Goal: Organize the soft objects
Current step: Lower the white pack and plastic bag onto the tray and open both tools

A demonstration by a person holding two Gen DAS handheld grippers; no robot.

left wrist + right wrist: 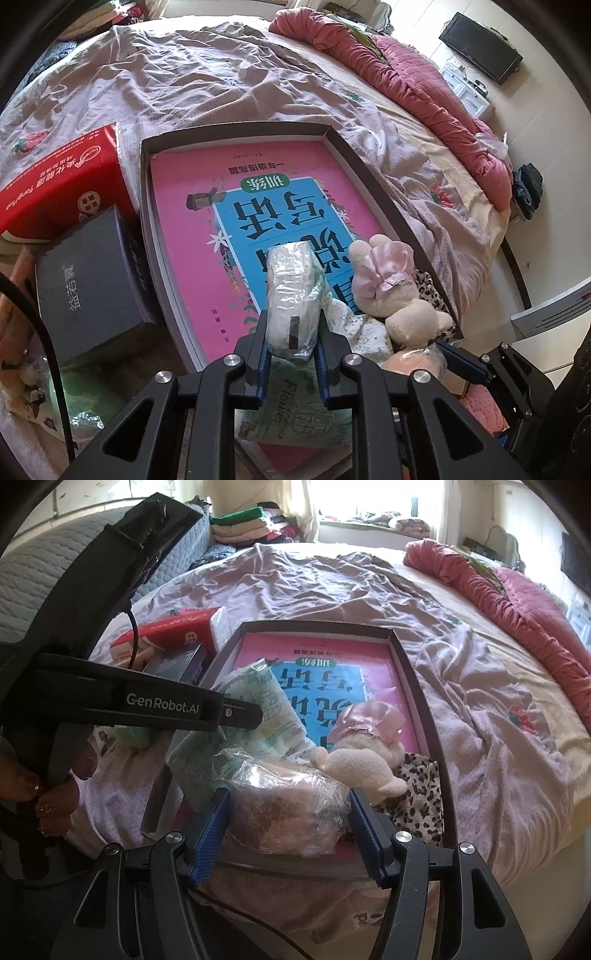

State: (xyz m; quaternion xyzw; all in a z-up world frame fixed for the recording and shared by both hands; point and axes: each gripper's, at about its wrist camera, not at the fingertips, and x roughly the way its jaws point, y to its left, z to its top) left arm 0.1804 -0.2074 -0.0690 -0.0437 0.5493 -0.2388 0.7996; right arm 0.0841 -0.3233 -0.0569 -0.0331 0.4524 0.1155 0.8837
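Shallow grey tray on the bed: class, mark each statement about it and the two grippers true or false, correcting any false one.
1. The left gripper is clamped on a white plastic-wrapped tissue pack. True.
2. The cream plush rabbit with a pink satin bow lies outside the shallow grey tray. False: it lies inside it.
3. The large pink and blue book lines the tray's floor. True.
4. The right gripper holds the rabbit. False: its fingers flank a clear-wrapped pinkish bundle.
5. The red tissue package sits in the tray. False: it sits beside it.
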